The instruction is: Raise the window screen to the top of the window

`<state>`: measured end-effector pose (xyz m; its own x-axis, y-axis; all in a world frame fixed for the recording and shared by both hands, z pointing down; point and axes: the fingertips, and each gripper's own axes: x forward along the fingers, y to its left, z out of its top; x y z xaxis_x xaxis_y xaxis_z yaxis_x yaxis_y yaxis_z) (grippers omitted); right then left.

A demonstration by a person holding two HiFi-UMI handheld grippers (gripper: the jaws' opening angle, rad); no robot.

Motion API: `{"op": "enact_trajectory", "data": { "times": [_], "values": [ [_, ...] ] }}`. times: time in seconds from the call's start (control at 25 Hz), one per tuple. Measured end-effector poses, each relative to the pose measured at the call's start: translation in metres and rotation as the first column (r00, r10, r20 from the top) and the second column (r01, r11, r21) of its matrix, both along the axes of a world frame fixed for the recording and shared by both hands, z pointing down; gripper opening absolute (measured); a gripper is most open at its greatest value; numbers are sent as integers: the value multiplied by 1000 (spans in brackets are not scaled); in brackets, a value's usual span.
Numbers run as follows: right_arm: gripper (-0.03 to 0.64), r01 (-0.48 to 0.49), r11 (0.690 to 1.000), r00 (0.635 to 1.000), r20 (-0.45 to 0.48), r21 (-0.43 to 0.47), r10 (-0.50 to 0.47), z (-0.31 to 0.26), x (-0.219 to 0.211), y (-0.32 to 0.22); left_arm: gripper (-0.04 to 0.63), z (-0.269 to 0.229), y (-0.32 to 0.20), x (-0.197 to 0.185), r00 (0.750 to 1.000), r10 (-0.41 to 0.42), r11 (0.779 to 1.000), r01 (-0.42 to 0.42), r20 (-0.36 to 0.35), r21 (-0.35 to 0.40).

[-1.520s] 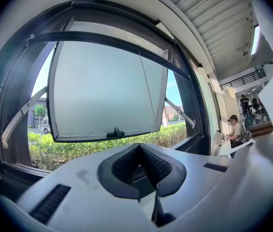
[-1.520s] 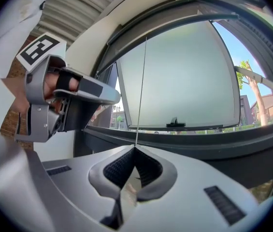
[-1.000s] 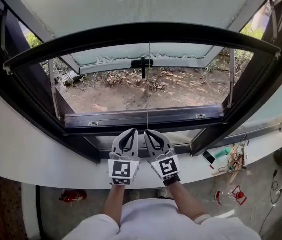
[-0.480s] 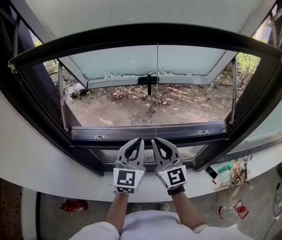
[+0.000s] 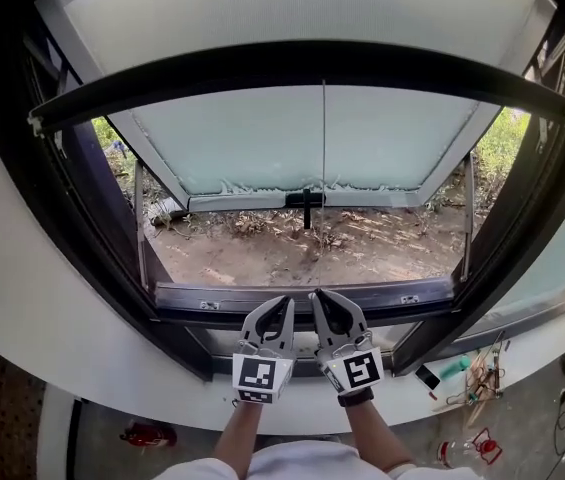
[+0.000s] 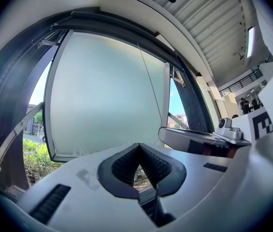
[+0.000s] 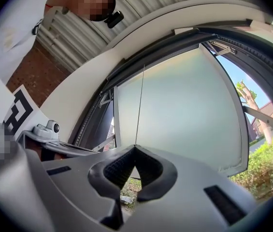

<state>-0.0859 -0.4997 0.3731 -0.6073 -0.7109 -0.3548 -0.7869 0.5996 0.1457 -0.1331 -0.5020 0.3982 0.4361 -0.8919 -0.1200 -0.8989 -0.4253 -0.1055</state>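
Observation:
The window screen's black bottom bar (image 5: pixel 322 63) arches across the upper window, with pale mesh (image 5: pixel 292 8) above it. A thin pull cord (image 5: pixel 323 168) hangs from the bar's middle down to my right gripper (image 5: pixel 319 295), which is shut on the cord's lower end just above the lower window frame. In the right gripper view the cord (image 7: pixel 139 105) runs straight into the closed tips of the right gripper (image 7: pixel 135 146). My left gripper (image 5: pixel 287 301) sits close beside it, shut with nothing between its pads (image 6: pixel 138 146). The cord (image 6: pixel 150 86) passes to its right.
Beyond the bar, a frosted sash (image 5: pixel 312 138) with a black handle (image 5: pixel 307 200) is swung outward over bare ground. The white sill (image 5: pixel 112 368) curves below the grippers. A phone (image 5: pixel 427 376) and small tools lie on the sill at the right.
The gap between the screen's bar and the lower frame has grown, and more cord shows. Both grippers have stayed side by side near the lower frame, still shut.

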Motion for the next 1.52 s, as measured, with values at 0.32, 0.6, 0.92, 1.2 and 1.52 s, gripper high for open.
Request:
{"op": "enact_trajectory", "data": {
  "times": [0.32, 0.6, 0.92, 1.2, 1.52],
  "values": [
    [2, 46, 992, 998, 34, 121, -50, -60, -9, 19, 2, -31, -1, -5, 1000, -2, 998, 2, -4, 67],
    [2, 27, 985, 997, 66, 173, -39, -92, 0, 21, 2, -62, 4, 1, 1000, 19, 989, -17, -13, 145],
    [2, 69, 953, 978, 169, 294, -123, -165, 14, 65, 2, -86, 10, 4, 999, 46, 979, -42, -16, 200],
    [5, -63, 991, 996, -51, 121, 70, -111, -1, 32, 2, -71, 11, 5, 999, 52, 985, -50, -10, 163],
    [5, -55, 981, 996, -76, -184, 41, -25, -5, -2, 2, -34, 4, -16, 1000, -5, 998, 6, -16, 67]
  ]
}}
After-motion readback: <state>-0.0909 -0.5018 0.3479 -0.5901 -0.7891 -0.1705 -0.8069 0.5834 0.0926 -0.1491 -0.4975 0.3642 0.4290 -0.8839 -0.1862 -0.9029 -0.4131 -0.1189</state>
